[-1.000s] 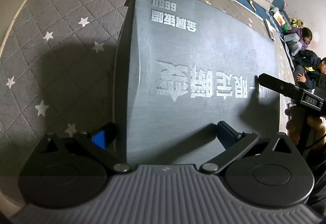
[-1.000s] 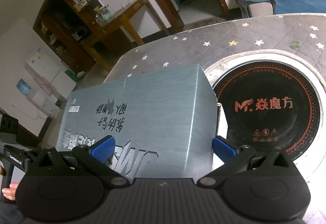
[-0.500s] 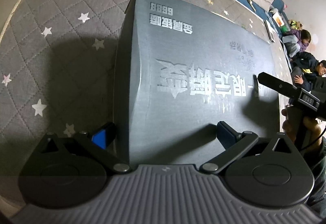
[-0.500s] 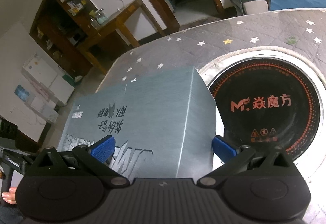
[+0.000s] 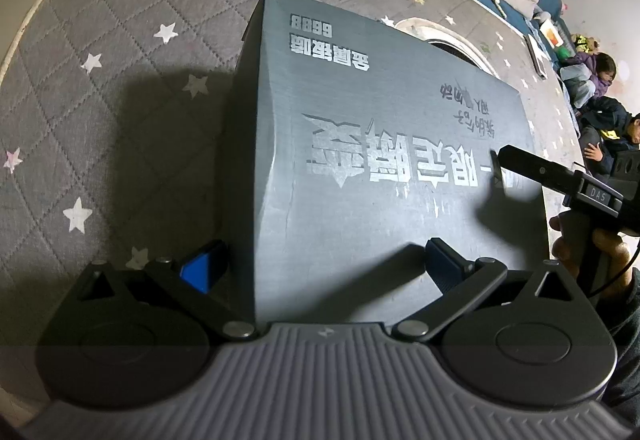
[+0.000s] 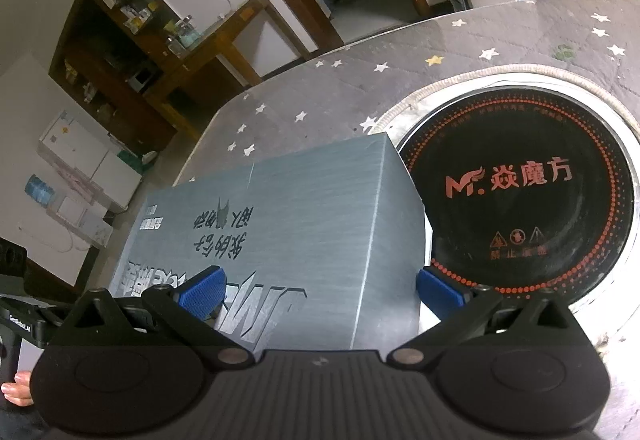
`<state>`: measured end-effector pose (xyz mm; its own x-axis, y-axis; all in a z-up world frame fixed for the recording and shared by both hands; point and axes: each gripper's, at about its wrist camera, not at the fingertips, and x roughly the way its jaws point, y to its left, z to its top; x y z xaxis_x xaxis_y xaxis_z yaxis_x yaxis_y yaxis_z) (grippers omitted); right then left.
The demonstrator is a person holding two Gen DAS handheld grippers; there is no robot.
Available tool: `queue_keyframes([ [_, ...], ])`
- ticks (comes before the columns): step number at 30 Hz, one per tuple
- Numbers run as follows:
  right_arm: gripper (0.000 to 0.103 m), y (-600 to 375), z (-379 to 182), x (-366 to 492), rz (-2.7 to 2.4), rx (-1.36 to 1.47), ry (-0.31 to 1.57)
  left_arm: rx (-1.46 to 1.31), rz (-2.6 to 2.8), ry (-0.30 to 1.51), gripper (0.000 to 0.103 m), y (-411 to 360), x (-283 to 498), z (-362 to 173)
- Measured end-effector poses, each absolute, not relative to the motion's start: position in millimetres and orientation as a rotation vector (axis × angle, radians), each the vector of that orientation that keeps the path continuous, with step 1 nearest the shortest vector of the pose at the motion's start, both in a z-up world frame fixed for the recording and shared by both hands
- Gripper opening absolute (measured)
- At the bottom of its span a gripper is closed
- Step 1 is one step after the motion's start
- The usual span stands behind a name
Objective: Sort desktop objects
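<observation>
A star-quilted table cover (image 5: 120, 52) carries the long grey box (image 5: 380, 160), its far corner beside the round cooktop (image 6: 520, 200). You hold that box from both ends, its long axis running between your tools. Your left gripper (image 5: 320, 264) straddles one end, your right gripper (image 6: 320, 290) the other; whether either clamps it, I cannot tell. Readable: "6688" on the box, "DAS" on a gripper.
</observation>
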<state>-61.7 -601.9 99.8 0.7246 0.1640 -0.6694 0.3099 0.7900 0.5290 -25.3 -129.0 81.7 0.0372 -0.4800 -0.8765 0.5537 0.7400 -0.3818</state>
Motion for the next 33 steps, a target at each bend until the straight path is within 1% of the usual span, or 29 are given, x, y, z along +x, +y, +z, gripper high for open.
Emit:
queue_keyframes([
  [8,0.103,-599.2,93.9,-61.7,-0.096,0.66,0.777,0.086,-0.791,1.31,0.103,-191.9,-30.8,56.6],
  [19,0.103,-598.5,89.1,-62.7,-0.107,0.657,0.775,0.08,-0.79,1.321,0.103,-284.0,-37.9,41.8],
  [27,0.103,-598.4,87.5,-64.6,-0.113,0.664,0.772,0.067,-0.8,1.312,0.103,-325.2,-32.9,31.3],
  [33,0.103,-597.3,88.1,-66.7,-0.113,0.659,0.77,0.073,-0.808,1.294,0.103,-371.4,-33.8,24.0],
])
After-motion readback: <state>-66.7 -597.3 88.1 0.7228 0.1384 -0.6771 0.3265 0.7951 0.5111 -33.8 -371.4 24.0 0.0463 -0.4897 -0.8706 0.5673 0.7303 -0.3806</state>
